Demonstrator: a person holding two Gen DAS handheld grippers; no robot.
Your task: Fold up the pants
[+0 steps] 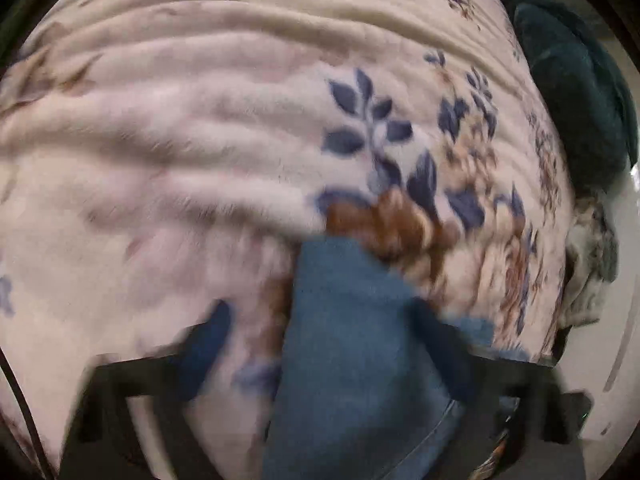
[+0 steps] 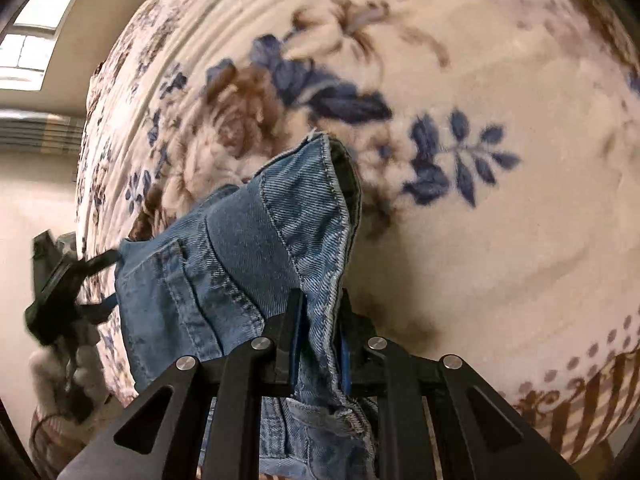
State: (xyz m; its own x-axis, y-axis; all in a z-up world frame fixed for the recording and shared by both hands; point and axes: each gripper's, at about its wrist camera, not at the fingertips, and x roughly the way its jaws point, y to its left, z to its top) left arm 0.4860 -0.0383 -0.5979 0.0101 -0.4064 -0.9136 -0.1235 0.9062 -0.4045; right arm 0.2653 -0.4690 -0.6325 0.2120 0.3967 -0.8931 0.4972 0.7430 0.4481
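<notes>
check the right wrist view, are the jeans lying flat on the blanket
No, the jeans hang bunched from the right gripper, lifted above the floral blanket.

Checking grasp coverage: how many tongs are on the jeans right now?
2. Right tongs clamp the jeans at a seamed edge; left tongs meet the far edge, grip blurred.

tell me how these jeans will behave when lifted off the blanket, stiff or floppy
Probably floppy: the jeans sag and crease between the right gripper and left gripper. The thick seams likely hold some shape. The denim looks heavy enough to hang straight, and the plush blanket may drag on it.
</notes>
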